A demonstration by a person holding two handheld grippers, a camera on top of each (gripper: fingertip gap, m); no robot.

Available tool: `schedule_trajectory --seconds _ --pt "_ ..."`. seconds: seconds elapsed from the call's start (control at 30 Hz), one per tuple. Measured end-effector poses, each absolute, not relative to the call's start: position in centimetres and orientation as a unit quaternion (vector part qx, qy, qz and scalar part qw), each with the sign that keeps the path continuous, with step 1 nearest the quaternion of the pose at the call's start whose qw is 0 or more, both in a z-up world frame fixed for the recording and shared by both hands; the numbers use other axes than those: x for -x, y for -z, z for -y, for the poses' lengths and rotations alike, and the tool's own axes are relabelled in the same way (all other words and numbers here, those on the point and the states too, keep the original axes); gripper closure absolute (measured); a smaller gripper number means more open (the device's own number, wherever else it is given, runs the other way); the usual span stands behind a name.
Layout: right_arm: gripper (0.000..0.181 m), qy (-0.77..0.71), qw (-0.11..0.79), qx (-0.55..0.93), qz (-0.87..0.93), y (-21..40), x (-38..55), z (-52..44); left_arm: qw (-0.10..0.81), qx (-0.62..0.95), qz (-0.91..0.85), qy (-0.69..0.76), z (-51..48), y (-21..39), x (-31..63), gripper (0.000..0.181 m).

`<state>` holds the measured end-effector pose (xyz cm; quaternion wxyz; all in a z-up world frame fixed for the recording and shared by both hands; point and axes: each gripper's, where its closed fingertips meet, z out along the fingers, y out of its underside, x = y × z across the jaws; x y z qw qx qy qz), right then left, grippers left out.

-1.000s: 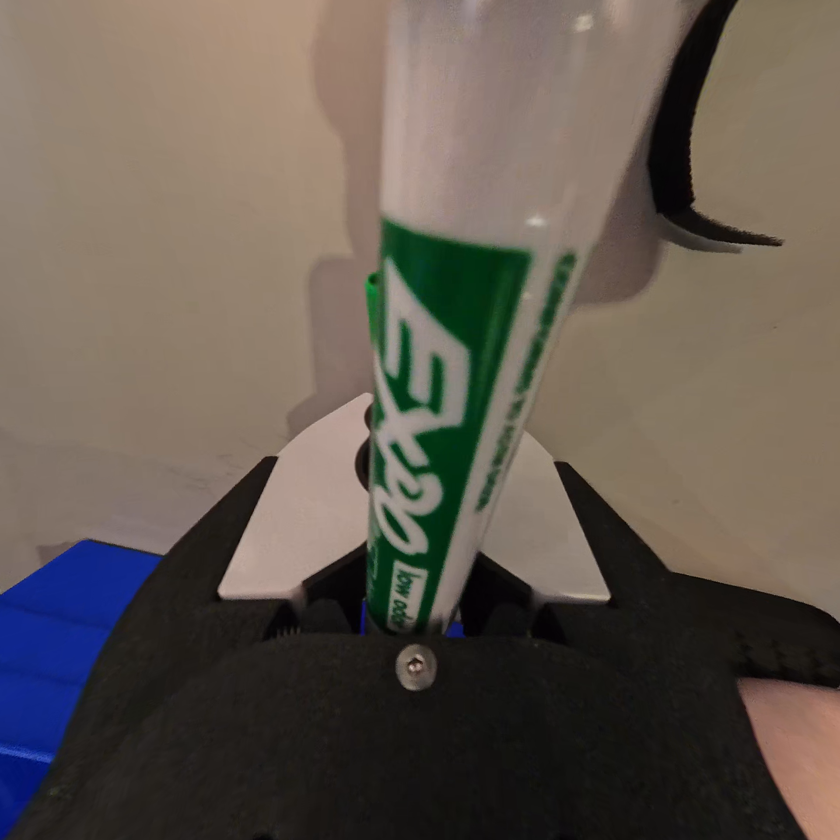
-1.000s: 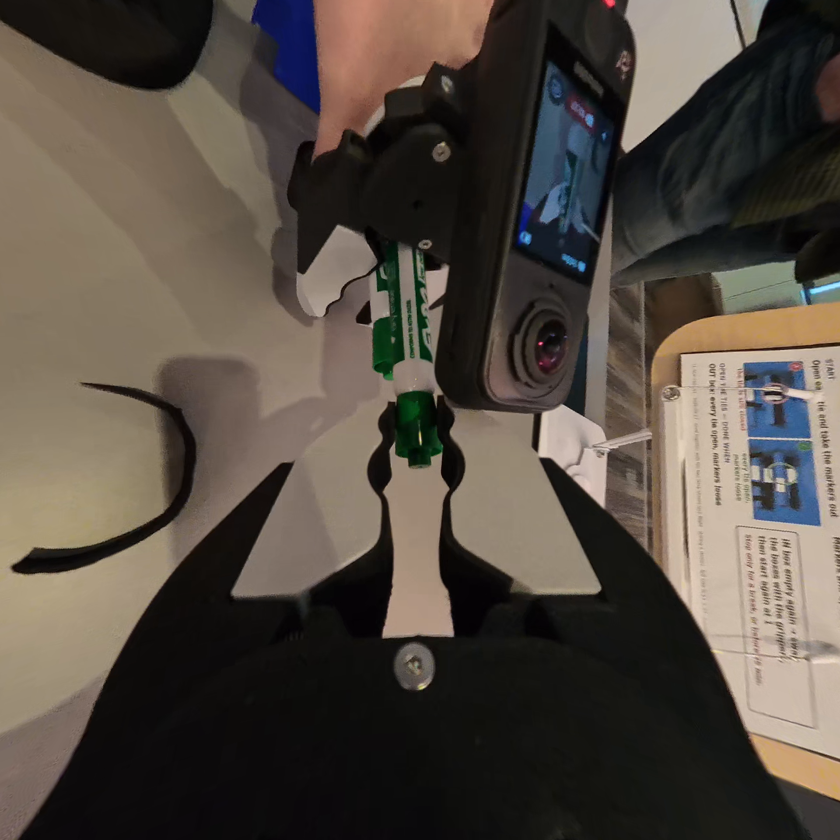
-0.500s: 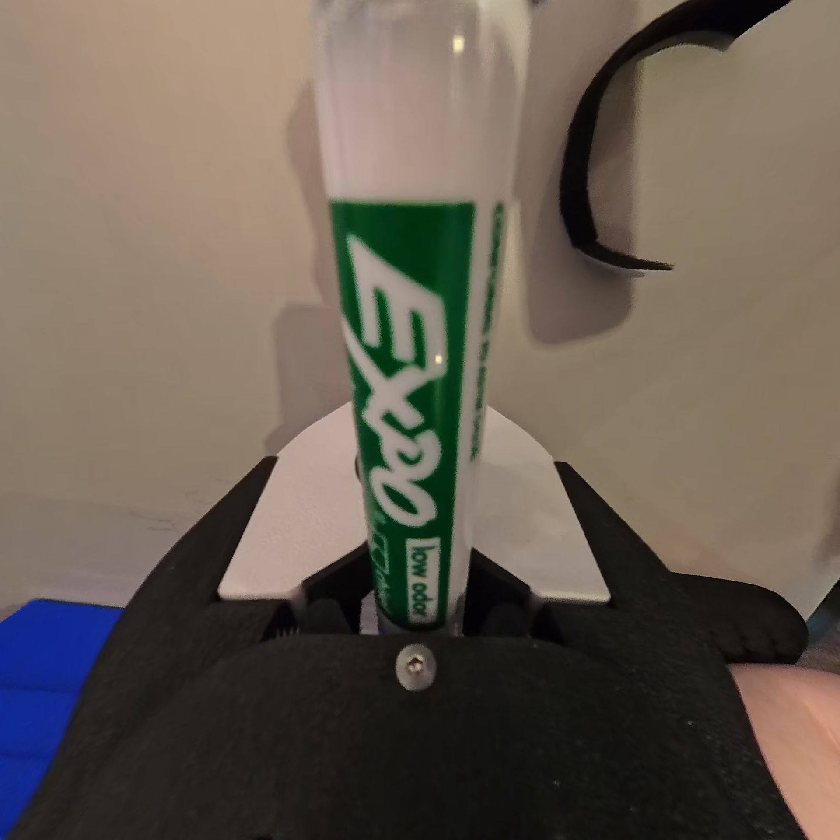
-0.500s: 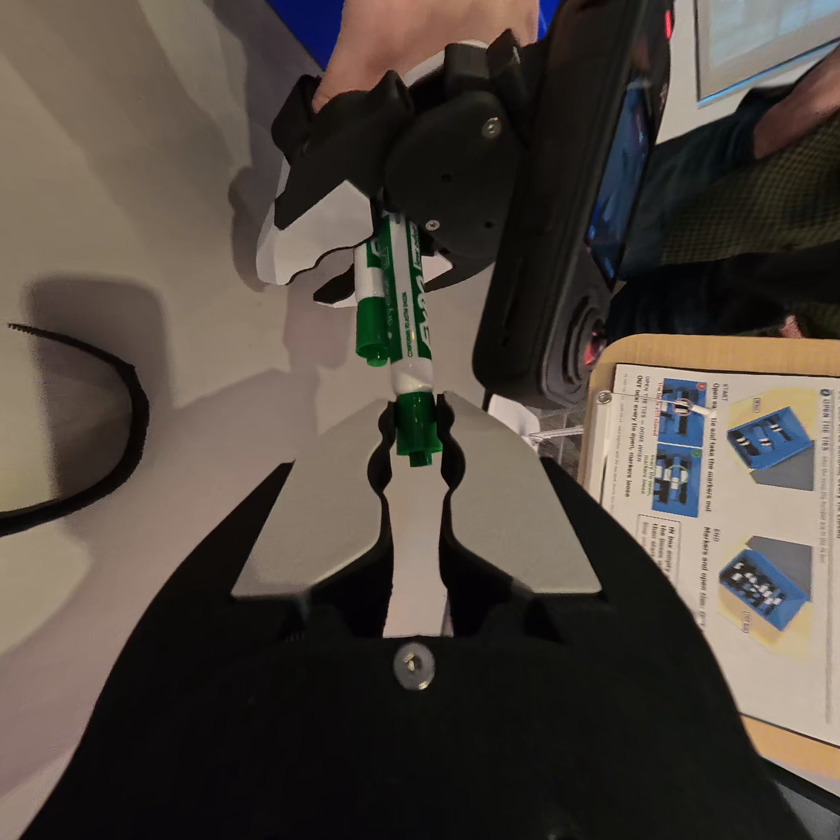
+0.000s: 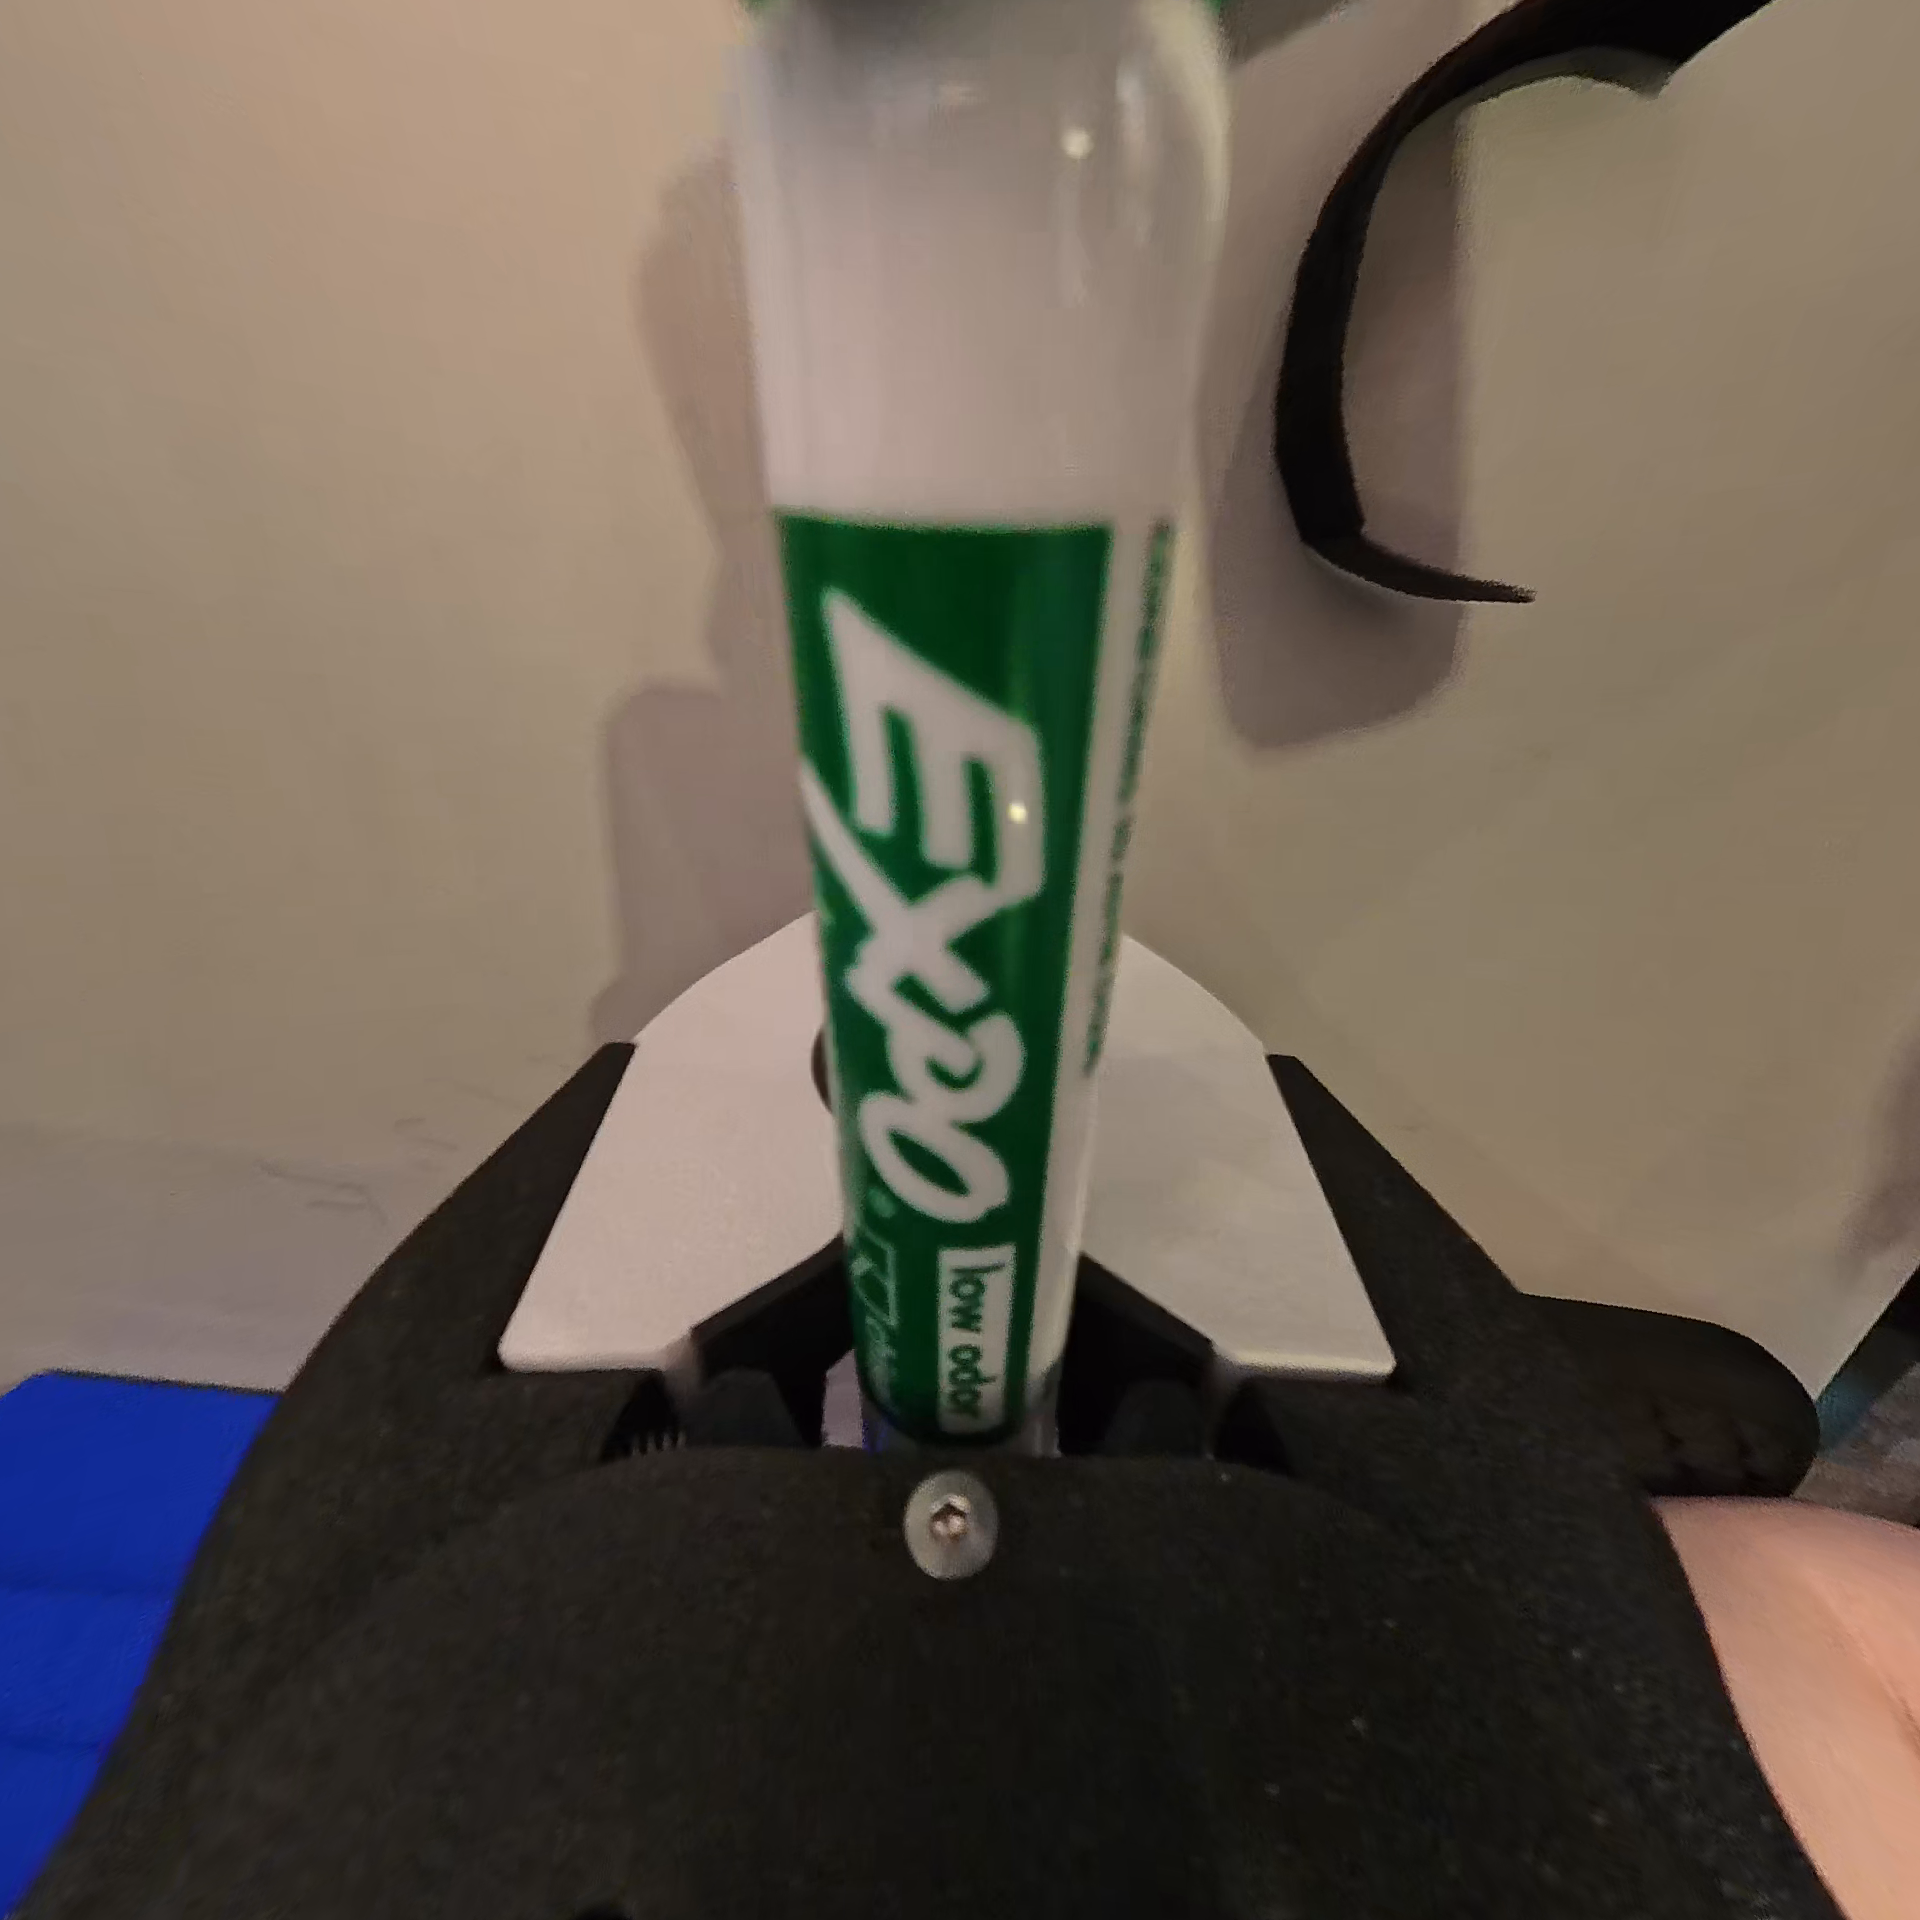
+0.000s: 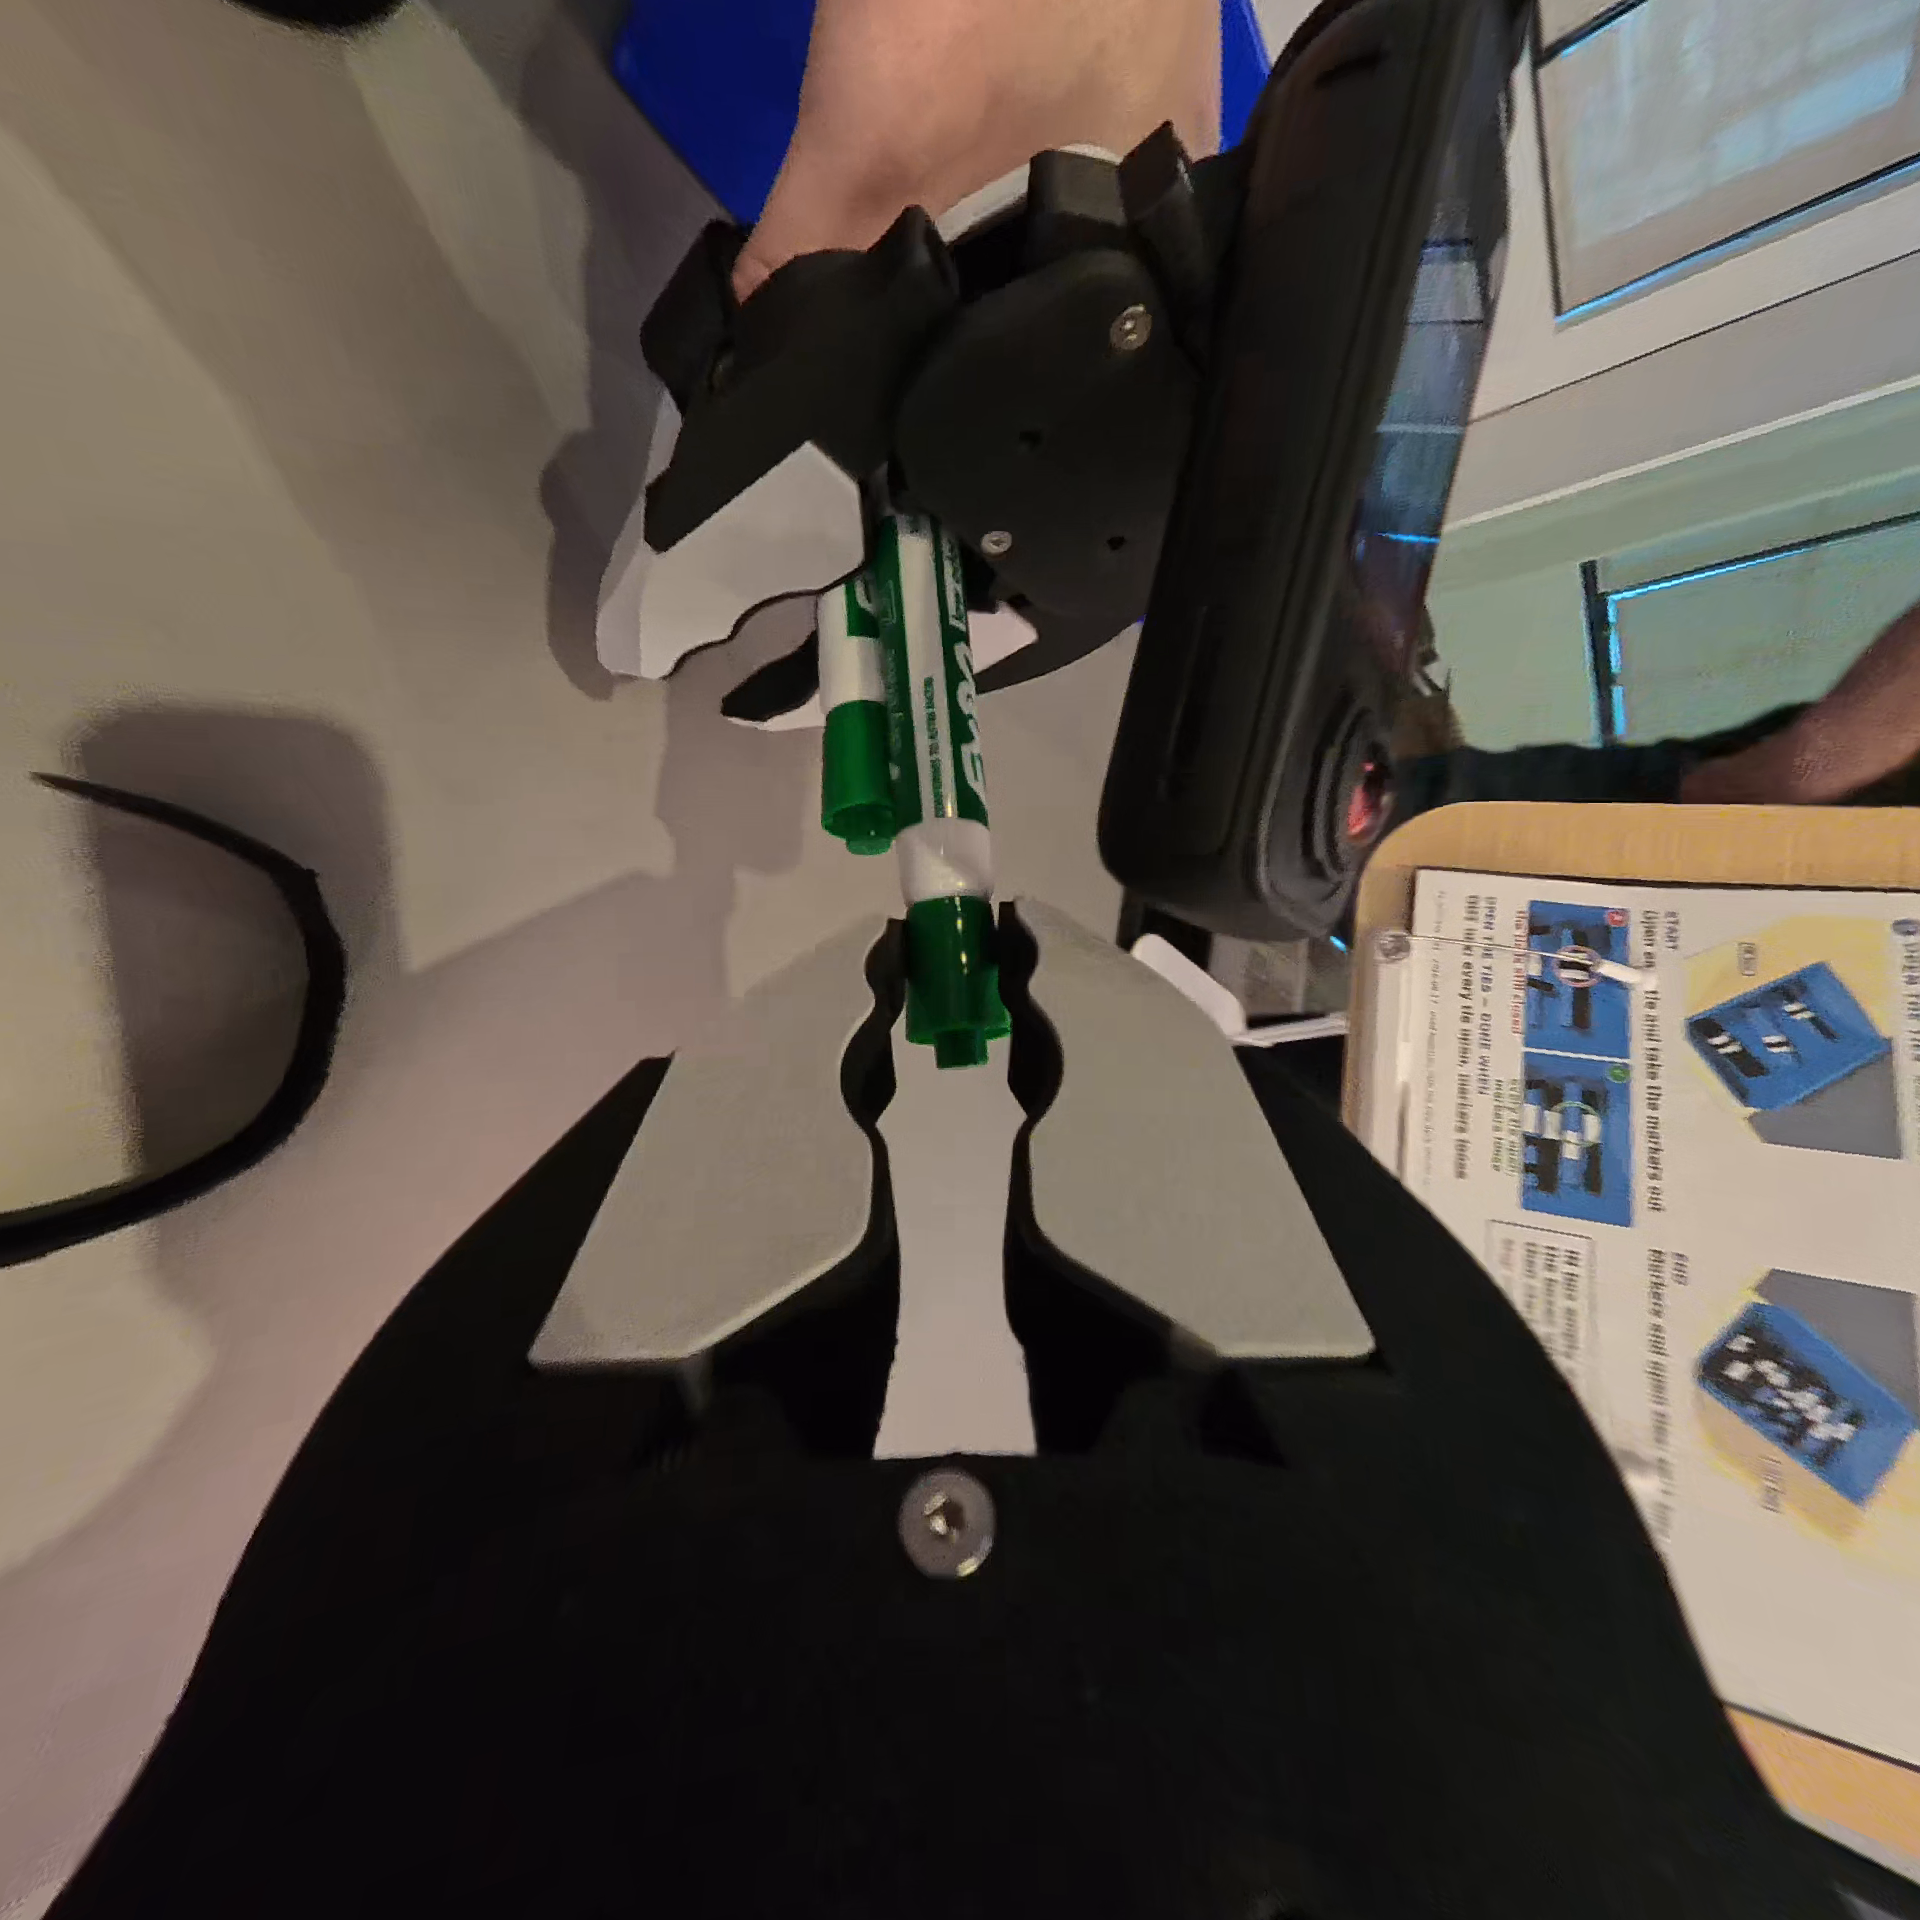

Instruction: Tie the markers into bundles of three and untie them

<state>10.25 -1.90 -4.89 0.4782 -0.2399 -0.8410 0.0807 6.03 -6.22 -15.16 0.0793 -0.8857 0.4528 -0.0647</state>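
Left wrist view: the left gripper (image 5: 956, 1091) is clenched on a green dry-erase marker (image 5: 966, 831), whose barrel runs straight out between the fingers and fills the middle of the frame. A loose black hook-and-loop tie (image 5: 1340, 343) curls on the pale table (image 5: 312, 520) towards its far right; a blue bin (image 5: 94, 1558) shows at the near left edge.

Right wrist view: the right gripper (image 6: 951, 997) is clamped on the green cap (image 6: 951, 987) of the longer marker, seated in the notch near the fingertips. A second green marker (image 6: 857, 717) sits alongside in the left gripper's hold. An instruction sheet (image 6: 1662, 1195) lies on a wooden board at the right.

The step looks like drawing one marker out of the pair. Pulling along the barrel's axis, without twisting, should keep the cap from popping off and the second marker from slipping.
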Motion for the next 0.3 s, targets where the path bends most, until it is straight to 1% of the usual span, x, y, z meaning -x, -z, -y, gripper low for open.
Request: schedule_trajectory --seconds 0.03,0.3 --pt "0.162 -0.096 0.473 0.247 0.84 5.03 -10.24 1.94 0.081 0.886 -0.451 0.065 6.18 15.09 -5.98 0.15" --pt "0.162 -0.221 0.469 0.278 0.808 4.58 -10.15 1.85 0.092 0.885 -0.449 0.083 6.05 14.5 -6.47 0.151"
